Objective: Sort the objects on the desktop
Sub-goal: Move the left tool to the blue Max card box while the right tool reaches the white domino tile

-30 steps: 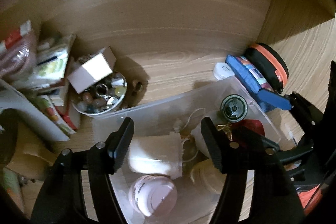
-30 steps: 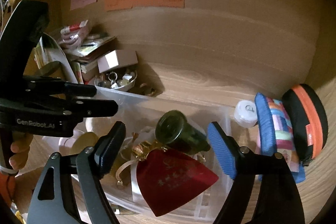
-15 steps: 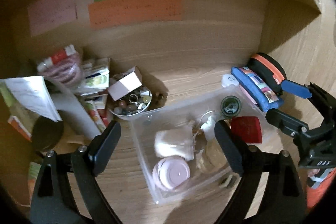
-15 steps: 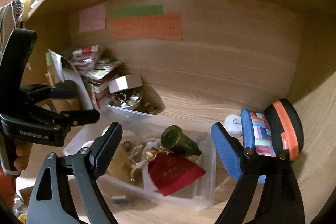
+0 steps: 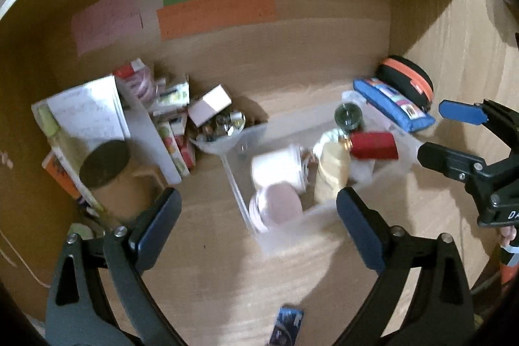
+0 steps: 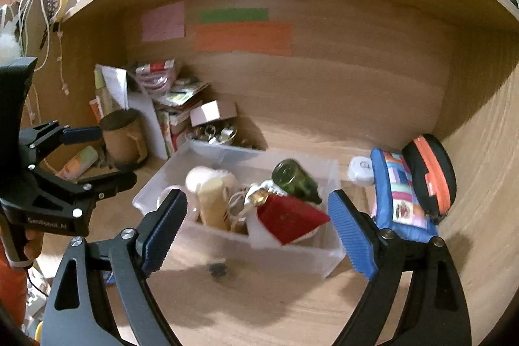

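A clear plastic bin (image 5: 238, 193) (image 6: 331, 252) sits on the wooden desk. It holds a green bottle (image 6: 296, 180) (image 5: 347, 116), a red pouch (image 6: 290, 218) (image 5: 373, 145), a white cloth bag (image 5: 275, 166), a pink-lidded jar (image 5: 280, 208) and a cream bag (image 6: 214, 203). My left gripper (image 5: 258, 229) is open and empty, held above and in front of the bin. My right gripper (image 6: 256, 231) is open and empty, in front of the bin. Each gripper shows in the other's view.
A blue pencil case (image 6: 397, 190) and a black-orange case (image 6: 429, 172) lie right of the bin, with a white round case (image 6: 360, 169). At left stand a bowl of trinkets (image 5: 222, 127), a small box (image 5: 209, 104), books, and a brown mug (image 5: 110, 174). A small dark card (image 5: 287, 325) lies near the front.
Both grippers have pulled back and up from the bin, so the bin looks smaller and more of the alcove shows. Both stay open and empty.
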Motion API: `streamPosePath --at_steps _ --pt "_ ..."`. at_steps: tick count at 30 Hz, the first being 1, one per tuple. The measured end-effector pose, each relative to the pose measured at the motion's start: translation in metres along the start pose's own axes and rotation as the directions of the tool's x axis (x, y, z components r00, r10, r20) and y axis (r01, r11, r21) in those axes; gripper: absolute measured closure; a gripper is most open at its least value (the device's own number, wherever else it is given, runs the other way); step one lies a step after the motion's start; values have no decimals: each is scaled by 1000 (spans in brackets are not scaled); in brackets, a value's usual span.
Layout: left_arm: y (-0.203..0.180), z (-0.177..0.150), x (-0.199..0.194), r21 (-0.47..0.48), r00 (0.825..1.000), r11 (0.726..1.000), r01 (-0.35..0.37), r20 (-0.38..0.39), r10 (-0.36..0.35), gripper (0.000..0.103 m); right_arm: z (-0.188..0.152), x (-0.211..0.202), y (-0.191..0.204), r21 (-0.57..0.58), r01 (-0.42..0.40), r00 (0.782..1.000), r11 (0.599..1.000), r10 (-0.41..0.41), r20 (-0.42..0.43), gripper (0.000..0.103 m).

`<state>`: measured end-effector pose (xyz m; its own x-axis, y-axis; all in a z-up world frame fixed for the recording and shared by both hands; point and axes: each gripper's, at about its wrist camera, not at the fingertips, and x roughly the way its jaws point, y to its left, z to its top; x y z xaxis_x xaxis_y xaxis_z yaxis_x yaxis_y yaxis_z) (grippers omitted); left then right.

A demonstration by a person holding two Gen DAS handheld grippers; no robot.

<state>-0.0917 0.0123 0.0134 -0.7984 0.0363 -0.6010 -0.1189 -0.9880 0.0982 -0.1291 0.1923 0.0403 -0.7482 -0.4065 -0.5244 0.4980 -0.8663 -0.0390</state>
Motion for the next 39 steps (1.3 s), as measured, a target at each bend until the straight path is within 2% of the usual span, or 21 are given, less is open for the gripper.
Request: streamPosePath --at_steps 8,10,17,27,29,32,36,39 --pt "9 -43 -1 -32 998 999 8 -69 -10 6 -27 0 14 -5 -2 998 1000 2 -68 16" --pt "12 -59 2 -48 994 998 36 -105 -41 6 -35 2 16 -2 -6 996 1000 6 -93 16" --pt "3 -106 20 -30 973 999 32 -226 -38 6 -58 16 13 14 -1 985 1000 3 -175 16" --pt "3 -129 27 -54 960 996 68 -267 -80 6 -81 49 19 45 -63 961 997 73 -268 16" --pt "3 -131 28 -67 956 993 94 -273 -109 12 -82 56 24 38 -71 957 997 79 -280 16" --pt "4 -132 26 -60 960 994 94 -258 -106 24 -83 67 30 26 -79 952 997 83 -294 16" --pt "5 -133 22 -57 967 994 89 -234 -100 32 -82 82 33 19 -85 947 996 87 -309 18" --pt "6 -133 20 -55 970 994 93 -219 -103 46 -82 89 33 21 -85 945 996 87 -315 24"
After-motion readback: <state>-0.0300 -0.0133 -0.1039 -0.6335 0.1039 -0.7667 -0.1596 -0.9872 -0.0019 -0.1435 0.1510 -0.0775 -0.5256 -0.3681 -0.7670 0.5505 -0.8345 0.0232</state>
